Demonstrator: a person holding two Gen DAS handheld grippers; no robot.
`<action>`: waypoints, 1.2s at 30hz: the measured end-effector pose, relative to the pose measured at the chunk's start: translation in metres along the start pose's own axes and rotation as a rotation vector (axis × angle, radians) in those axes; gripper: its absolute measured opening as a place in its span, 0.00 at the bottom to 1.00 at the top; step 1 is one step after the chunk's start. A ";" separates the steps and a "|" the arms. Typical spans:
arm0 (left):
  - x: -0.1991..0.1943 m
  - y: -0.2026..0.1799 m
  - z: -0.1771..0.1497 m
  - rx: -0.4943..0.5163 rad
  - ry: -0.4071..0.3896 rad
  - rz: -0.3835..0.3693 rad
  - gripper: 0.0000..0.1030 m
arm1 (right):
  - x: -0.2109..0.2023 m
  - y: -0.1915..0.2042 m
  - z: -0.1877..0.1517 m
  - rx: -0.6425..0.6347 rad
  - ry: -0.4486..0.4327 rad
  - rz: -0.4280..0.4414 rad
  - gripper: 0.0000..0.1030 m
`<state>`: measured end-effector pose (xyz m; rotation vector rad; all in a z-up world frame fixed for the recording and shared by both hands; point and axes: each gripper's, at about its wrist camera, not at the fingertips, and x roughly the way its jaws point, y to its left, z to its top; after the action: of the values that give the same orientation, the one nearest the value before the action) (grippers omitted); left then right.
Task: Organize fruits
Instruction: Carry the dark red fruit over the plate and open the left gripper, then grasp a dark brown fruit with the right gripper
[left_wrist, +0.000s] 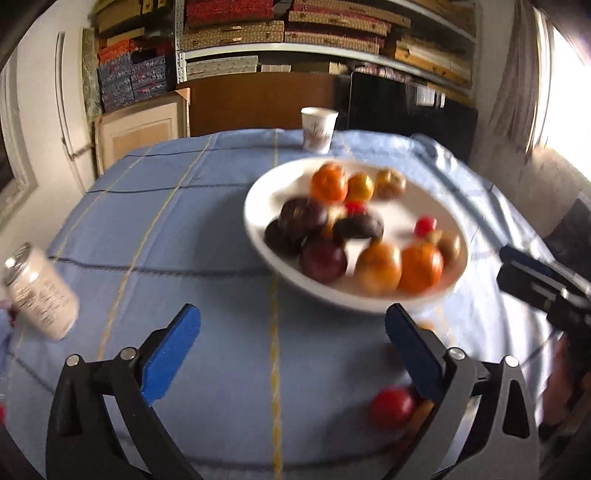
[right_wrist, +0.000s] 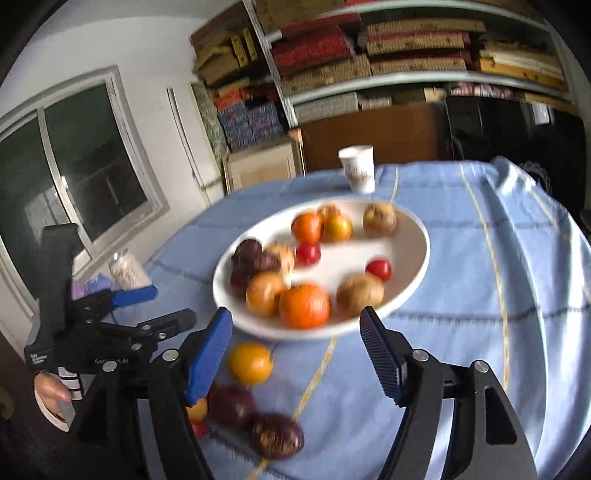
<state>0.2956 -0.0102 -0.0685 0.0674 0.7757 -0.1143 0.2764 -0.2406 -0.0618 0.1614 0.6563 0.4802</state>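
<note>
From the left wrist view, the white plate (left_wrist: 258, 206) sits on the blue-clothed desk (left_wrist: 166, 221) and already carries most of the fruit: I count roughly 12 pieces, oranges (left_wrist: 421, 267), dark plums (left_wrist: 323, 260), small red ones and a few brownish ones, though blur makes the count loose. The left tongs (left_wrist: 291, 354) stand wide apart with nothing between them, hovering over bare cloth short of the plate's near rim. A red fruit (left_wrist: 392, 408) lies on the cloth just beside the right-hand finger, with a sliver of something orange next to it, partly hidden. A can (left_wrist: 40, 291) stands at the left edge and a paper cup (left_wrist: 319, 129) beyond the plate; neither looks like part of the job.

From the right wrist view, the same plate (right_wrist: 413, 266) shows, and the right tongs (right_wrist: 295, 354) are also apart and empty, poised above the near rim. Loose on the cloth in front of the plate lie a yellow-orange fruit (right_wrist: 250, 362), 2 dark plums (right_wrist: 277, 435) lower down, and 2 small pieces, 1 yellowish and 1 red, mostly hidden behind the left-hand finger. The left tongs (right_wrist: 147, 306) appear at the left, open.

My judgement: the bulk is done, with about 5 fruits left to lift onto the plate. Neither tool holds anything, so the next pick has not begun.
</note>
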 end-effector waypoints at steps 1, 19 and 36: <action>-0.004 -0.002 -0.005 0.022 -0.006 0.018 0.96 | 0.001 0.000 -0.002 -0.003 0.017 -0.006 0.70; -0.041 -0.022 -0.021 0.157 -0.104 0.070 0.95 | 0.003 0.026 -0.040 -0.208 0.297 0.037 0.70; -0.028 0.009 -0.019 -0.004 0.000 -0.016 0.96 | 0.014 0.048 -0.059 -0.337 0.341 -0.021 0.59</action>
<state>0.2635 0.0026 -0.0625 0.0580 0.7762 -0.1277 0.2315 -0.1923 -0.1016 -0.2511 0.8977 0.5972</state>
